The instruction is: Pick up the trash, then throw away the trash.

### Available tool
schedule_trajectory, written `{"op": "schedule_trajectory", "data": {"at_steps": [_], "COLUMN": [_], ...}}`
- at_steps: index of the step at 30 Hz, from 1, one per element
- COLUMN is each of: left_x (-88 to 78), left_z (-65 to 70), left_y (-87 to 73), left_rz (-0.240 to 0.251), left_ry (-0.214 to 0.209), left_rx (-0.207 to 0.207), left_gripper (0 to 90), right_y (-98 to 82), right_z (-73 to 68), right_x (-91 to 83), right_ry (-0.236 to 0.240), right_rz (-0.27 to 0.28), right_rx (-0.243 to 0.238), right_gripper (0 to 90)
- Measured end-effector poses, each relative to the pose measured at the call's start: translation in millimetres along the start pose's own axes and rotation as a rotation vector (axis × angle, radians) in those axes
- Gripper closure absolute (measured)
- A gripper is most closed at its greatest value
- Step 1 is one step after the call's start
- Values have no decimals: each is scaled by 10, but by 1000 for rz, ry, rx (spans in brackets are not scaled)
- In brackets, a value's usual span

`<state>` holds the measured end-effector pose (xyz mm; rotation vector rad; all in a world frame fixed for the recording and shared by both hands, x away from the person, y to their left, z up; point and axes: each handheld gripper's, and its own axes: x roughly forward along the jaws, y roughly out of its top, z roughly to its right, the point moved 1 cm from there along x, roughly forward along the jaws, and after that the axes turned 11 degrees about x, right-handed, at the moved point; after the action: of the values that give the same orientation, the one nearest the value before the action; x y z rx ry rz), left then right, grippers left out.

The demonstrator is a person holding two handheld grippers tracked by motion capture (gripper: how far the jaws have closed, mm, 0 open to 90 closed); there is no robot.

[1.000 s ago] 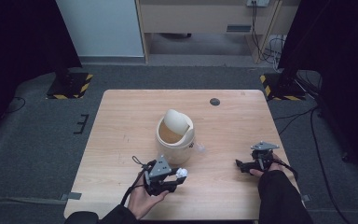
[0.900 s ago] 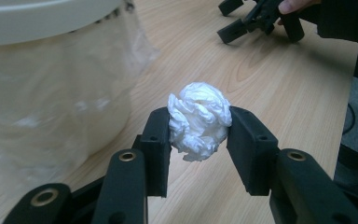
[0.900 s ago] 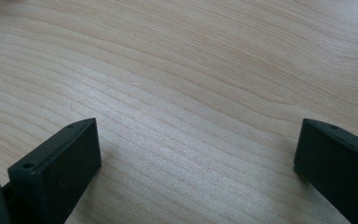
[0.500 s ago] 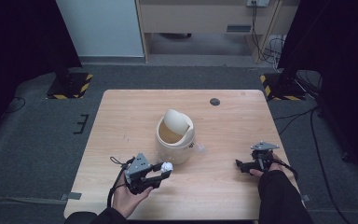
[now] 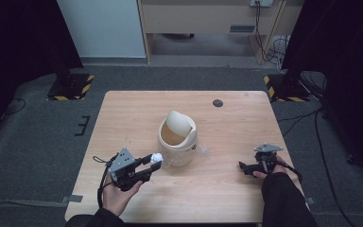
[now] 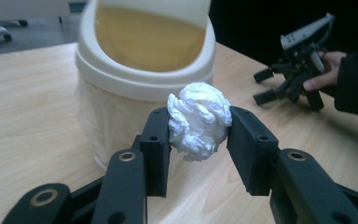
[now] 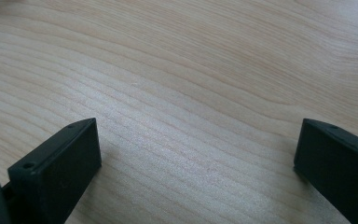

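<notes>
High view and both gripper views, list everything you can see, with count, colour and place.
Bin: one, cream, swing lid tilted open, table centre.
Paper wad: one, white, crumpled, clamped in the left claw beside the bin.
Small clear scrap: one, pale, right of the bin; too small to identify.
Round grommet: one, dark, far side of the table.
Table: one, light wood.
Left claw: black, shut on the wad.
Right claw: black, jaws apart, low over the table at right.

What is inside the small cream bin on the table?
Through the bin's opening only a bare tan inner wall shows; its bottom is hidden by the rim and tilted swing lid, so any contents cannot be seen.
</notes>
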<state>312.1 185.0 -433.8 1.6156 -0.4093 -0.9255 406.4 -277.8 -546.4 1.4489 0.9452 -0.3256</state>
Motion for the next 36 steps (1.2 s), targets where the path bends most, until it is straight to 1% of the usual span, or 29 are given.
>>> {"op": "schedule_trajectory", "data": {"at_steps": [1, 2, 3, 6, 11, 12, 13, 14, 15, 17, 20, 21, 24, 25, 26, 30, 36], "left_x": [-17, -50, -50, -100, -170, -182, -182, -184, -184, -174, -142, -142, -92, -92, -69, -6, 138], "left_z": [-17, -50, -50, -105, -234, -280, -280, -323, -323, -374, -411, -411, -432, -432, -437, -448, -443], "left_y": [13, 43, 43, 92, 179, 205, 205, 229, 229, 264, 316, 316, 402, 402, 435, 488, 517], "left_rz": [12, 34, 34, 61, 93, 100, 100, 108, 108, 122, 132, 132, 151, 151, 159, 173, 159], "left_ry": [7, 23, 23, 43, 81, 93, 93, 104, 104, 112, 113, 113, 111, 111, 110, 103, 84], "left_rx": [-4, -10, -10, -9, -5, -5, -5, -5, -5, -14, -12, -12, -4, -4, 2, 8, 22], "left_gripper": [595, 594, 594, 593, 592, 593, 593, 594, 595, 595, 597, 597, 598, 599, 599, 598, 598], "right_y": [0, 0, 0, 0, 0, 0, 0, 0, 0, 0, 0, 0, 0, 0, 0, 0, 0], "right_z": [0, -1, 0, 0, 0, 0, 0, -1, -1, 1, 0, 0, 0, 0, -1, -1, -1], "right_x": [0, 0, 0, 0, 0, 0, 0, 0, 0, 0, 0, 0, 0, 0, 0, 0, 0], "right_ry": [0, 0, 0, 0, 0, 0, 0, 0, 0, 0, 0, 0, 0, 0, 0, 0, 0], "right_rz": [0, 0, 0, 0, 0, 0, 0, 0, 0, 1, 1, 1, 1, 1, 0, 0, 0], "right_rx": [0, 1, -1, 0, 0, 0, 0, 1, 1, -1, 0, 0, 0, 0, 1, 1, 0], "right_gripper": [7, 7, 7, 7, 7, 7, 7, 7, 7, 7, 7, 7, 7, 7, 7, 7, 7]}}
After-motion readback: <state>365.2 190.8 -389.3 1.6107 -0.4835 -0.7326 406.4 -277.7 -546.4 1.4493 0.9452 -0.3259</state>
